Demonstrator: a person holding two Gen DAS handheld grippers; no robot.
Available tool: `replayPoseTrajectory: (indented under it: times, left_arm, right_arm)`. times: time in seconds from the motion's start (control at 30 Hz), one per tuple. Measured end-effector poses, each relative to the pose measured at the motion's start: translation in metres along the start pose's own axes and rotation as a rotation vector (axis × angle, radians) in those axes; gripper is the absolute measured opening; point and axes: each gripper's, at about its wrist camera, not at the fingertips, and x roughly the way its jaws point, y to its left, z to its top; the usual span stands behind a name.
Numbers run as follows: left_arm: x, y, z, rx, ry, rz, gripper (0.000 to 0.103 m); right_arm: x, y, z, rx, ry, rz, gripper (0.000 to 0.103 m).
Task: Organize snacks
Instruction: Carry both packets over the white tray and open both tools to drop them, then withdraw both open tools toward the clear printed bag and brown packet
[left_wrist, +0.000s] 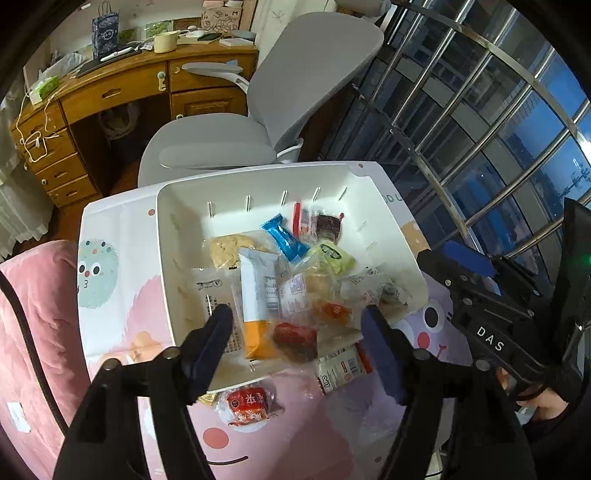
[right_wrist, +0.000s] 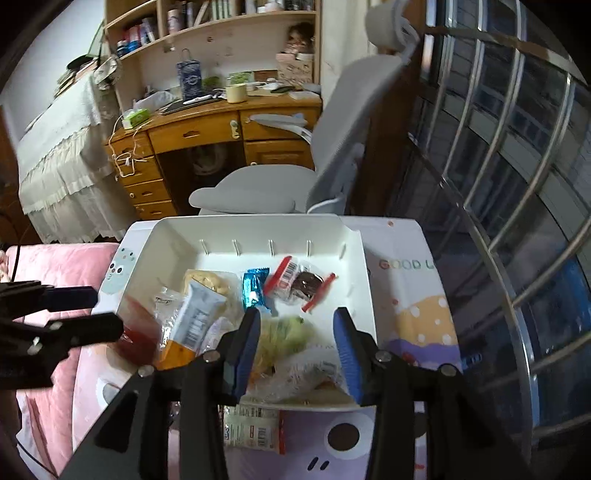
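Note:
A white plastic bin (left_wrist: 177, 221) stands on a cartoon-print table (left_wrist: 110, 295) and holds several wrapped snacks: a blue packet (left_wrist: 286, 238), a green one (left_wrist: 334, 254), a grey-and-orange bar (left_wrist: 256, 295) and a dark red one (left_wrist: 295, 334). My left gripper (left_wrist: 295, 325) is open and empty above the bin's near edge. A red packet (left_wrist: 247, 404) and a white packet (left_wrist: 340, 369) lie on the table just outside it. My right gripper (right_wrist: 297, 332) is open and empty over the green snack (right_wrist: 286, 332) in the bin (right_wrist: 177, 236). The white packet (right_wrist: 251, 430) shows below the bin's rim.
A grey office chair (left_wrist: 258, 110) stands behind the table, with a wooden desk (left_wrist: 110, 92) beyond it. A pink blanket (left_wrist: 33, 314) lies at the left. Window bars (left_wrist: 480, 110) run along the right. The right gripper's body (left_wrist: 498, 314) shows at the right of the left wrist view.

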Motion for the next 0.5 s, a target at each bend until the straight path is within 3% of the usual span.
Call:
replayPoseTrajectory:
  times: [0.5]
  left_arm:
    - [-0.003,0.000,-0.049,-0.094,0.057,0.005,0.071]
  right_arm:
    - [-0.030,-0.029,-0.063,0.098,0.098,-0.053,0.058]
